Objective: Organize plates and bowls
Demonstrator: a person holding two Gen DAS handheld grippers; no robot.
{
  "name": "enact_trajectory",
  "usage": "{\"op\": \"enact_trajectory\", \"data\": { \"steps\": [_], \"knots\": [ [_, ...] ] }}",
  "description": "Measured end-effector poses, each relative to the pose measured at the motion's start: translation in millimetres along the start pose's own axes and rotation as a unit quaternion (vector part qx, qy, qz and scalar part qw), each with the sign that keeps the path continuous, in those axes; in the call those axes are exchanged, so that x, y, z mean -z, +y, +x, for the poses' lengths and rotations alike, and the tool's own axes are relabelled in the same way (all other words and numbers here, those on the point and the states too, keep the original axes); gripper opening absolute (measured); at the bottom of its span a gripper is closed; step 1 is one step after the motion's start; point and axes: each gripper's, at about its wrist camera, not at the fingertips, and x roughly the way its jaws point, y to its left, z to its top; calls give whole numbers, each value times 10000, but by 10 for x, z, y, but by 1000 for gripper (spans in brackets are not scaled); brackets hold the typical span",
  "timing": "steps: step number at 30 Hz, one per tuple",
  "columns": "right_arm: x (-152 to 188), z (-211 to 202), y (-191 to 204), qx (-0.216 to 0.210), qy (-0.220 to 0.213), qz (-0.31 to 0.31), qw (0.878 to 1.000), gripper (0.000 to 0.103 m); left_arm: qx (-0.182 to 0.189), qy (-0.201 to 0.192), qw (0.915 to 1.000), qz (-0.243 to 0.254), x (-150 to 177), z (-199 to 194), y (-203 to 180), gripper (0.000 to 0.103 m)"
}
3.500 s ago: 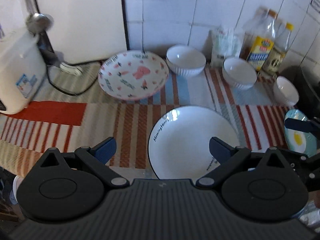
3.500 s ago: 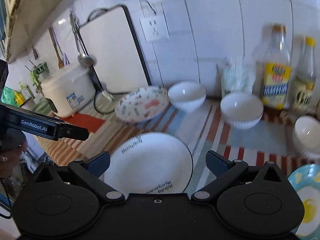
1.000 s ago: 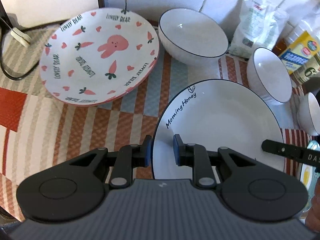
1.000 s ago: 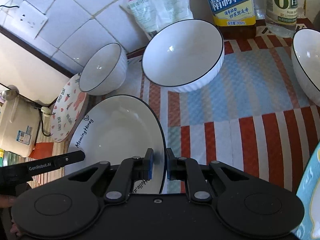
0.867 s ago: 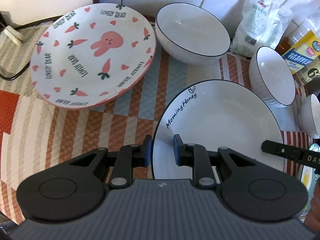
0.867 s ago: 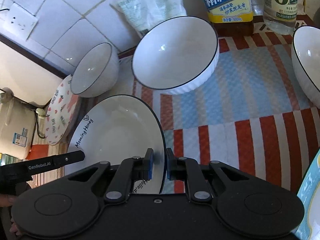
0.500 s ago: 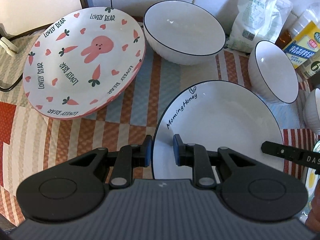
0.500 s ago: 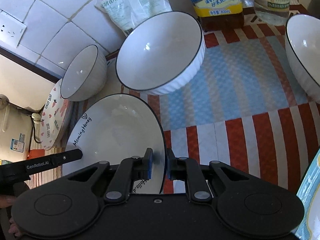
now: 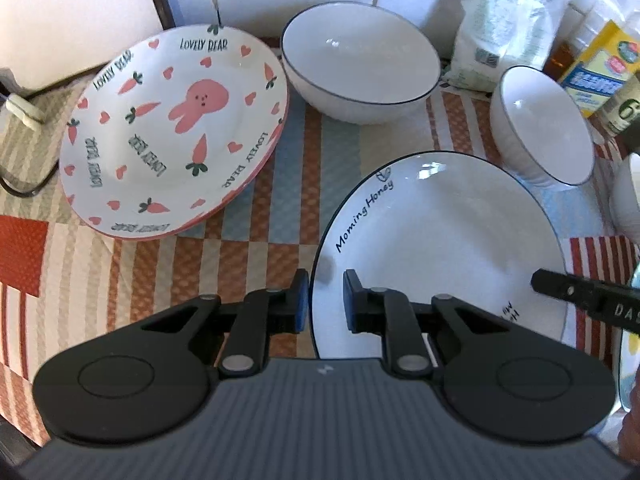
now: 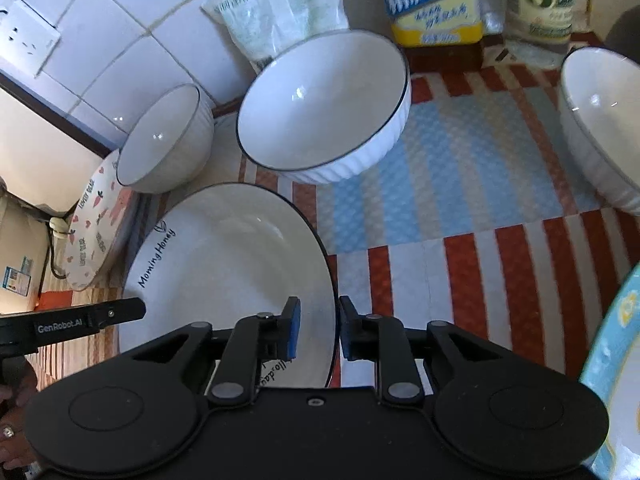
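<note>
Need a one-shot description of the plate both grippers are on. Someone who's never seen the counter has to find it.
On the striped mat below the tiled wall, find the pink rabbit plate. The white plate lies right of it, nearer than the two white bowls. It alone is plain white with a thin dark rim and "Morning Honey" lettering.

bowl [image 9: 362,66] behind plate [image 9: 436,248], rabbit plate [image 9: 172,132] left

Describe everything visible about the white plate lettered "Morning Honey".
The round white glazed plate with a thin dark rim looks ceramic, shallow and empty, with "Morning Honey" and a small leaf mark lettered along one side and more writing opposite. It lies on the striped cloth. The left tongs straddle one edge; the right tongs, just opening, straddle the opposite edge with gaps showing.
</note>
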Motion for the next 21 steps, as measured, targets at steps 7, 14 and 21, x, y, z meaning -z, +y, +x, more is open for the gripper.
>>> {"op": "enact_trajectory", "data": {
  "steps": [7, 14, 21],
  "knots": [
    [117, -400, 88, -136, -310, -16, 9994, 30, 122, 62, 9984, 553, 153, -327, -119, 17],
    [353, -859, 262, -365, -645, -274, 9969, 31, 374, -48, 9931, 1107, 369, -792, -251, 18],
    [624, -1357, 507, -180, -1198, -889, 9886, 37, 539, -444, 9846, 1601, 523, -1332, -389, 18]
  ]
}}
